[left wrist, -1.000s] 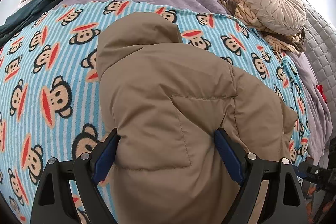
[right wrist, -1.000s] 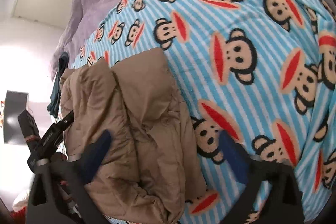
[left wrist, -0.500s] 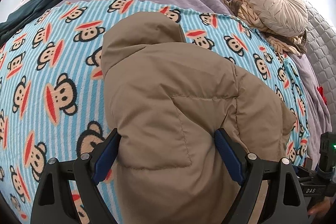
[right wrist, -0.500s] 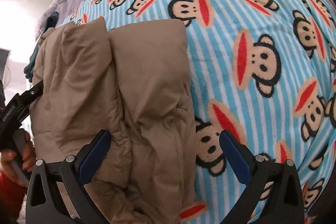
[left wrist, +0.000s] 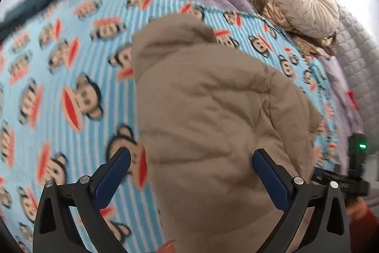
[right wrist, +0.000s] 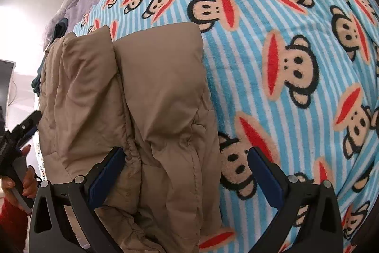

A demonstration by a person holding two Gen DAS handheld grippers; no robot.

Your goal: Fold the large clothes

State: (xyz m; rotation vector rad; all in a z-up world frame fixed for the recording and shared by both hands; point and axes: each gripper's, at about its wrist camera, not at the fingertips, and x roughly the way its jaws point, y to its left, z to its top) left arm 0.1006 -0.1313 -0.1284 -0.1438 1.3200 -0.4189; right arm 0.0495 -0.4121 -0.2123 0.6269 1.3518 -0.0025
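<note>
My left gripper (left wrist: 191, 166) points steeply down, its jaws spread wide, having just been opening; the tan padded cloth lies between them, but the pads stand off it. My right gripper (right wrist: 186, 164) also tips steeply down with its jaws wide apart, nothing clamped. Seen from the right gripper, my left hand (right wrist: 20, 178) wraps the other handle off to the left side, fingers curled, with a red sleeve (right wrist: 11, 222) below it.
</note>
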